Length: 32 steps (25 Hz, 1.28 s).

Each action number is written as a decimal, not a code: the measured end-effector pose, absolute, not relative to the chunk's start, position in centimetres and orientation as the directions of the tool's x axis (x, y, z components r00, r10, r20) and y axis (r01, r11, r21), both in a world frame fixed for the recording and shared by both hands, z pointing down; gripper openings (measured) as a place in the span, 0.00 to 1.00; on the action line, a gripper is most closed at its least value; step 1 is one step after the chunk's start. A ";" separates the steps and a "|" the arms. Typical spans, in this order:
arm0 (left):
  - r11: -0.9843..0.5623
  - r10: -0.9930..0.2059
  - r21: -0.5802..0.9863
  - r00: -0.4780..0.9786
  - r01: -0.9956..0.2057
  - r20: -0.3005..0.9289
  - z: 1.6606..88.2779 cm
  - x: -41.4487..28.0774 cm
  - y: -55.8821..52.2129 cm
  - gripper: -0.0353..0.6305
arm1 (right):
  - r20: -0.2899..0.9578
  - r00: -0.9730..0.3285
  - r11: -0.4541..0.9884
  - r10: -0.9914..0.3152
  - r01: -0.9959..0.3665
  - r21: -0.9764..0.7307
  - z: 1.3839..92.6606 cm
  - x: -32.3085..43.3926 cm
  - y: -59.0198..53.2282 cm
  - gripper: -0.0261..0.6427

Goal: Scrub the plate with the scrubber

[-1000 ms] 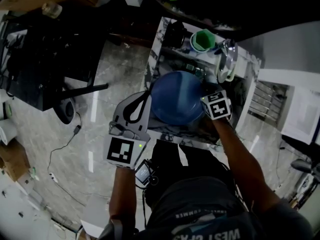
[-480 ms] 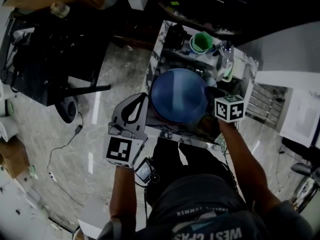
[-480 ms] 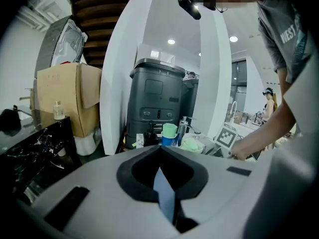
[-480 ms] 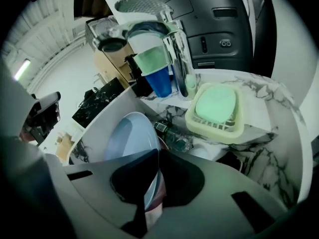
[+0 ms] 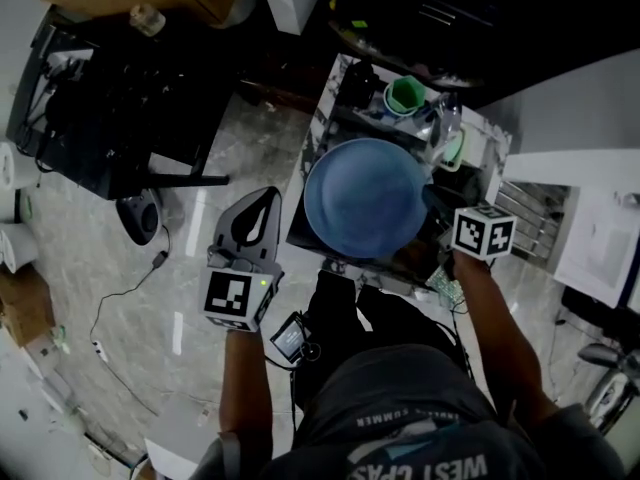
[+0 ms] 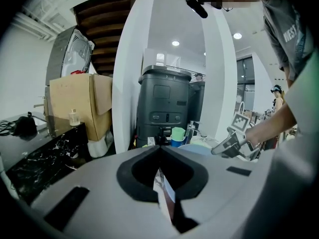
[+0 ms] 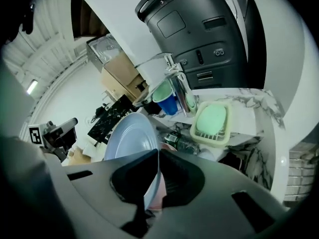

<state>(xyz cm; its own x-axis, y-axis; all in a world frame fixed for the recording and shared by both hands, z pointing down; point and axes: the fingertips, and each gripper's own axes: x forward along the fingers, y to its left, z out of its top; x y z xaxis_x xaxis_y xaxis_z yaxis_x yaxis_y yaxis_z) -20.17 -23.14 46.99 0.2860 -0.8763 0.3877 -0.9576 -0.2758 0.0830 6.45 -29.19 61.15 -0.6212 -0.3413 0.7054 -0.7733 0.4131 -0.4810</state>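
Observation:
A round blue plate (image 5: 365, 198) is held up over the sink, its face turned toward the head camera. My right gripper (image 5: 436, 204) is shut on its right rim; in the right gripper view the plate's (image 7: 130, 138) edge runs down between the closed jaws of the right gripper (image 7: 157, 156). A green scrubber (image 7: 212, 121) lies in a cream dish on the marble counter, also seen as the scrubber (image 5: 452, 150) in the head view. My left gripper (image 5: 270, 194) hangs left of the plate, apart from it, shut and empty. Its tips meet in the left gripper (image 6: 160, 147) view.
A green cup (image 5: 405, 95) stands in a blue one beside the faucet (image 7: 174, 78). A tall black appliance (image 7: 199, 29) stands behind the marble counter (image 7: 259, 103). A cardboard box (image 6: 79, 106) and a black table (image 5: 110, 118) are at the left. Below is polished floor.
The right gripper has lifted the plate out of the sink and rolled it, so its face is now fuller toward the camera. The left gripper has drifted slightly away.

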 end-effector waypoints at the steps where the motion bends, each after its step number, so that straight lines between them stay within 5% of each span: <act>1: -0.265 -0.880 0.080 0.275 -0.961 0.387 46.8 -20.5 -23.0 0.06 | 0.700 -0.630 0.415 -0.336 -0.767 -0.490 60.7 6.4 -29.1 0.09; 32: -0.033 -0.837 0.144 0.106 -0.989 0.537 54.8 -27.5 -14.7 0.06 | 0.683 -0.728 0.433 -0.063 -0.636 -0.639 61.5 -5.2 -22.0 0.10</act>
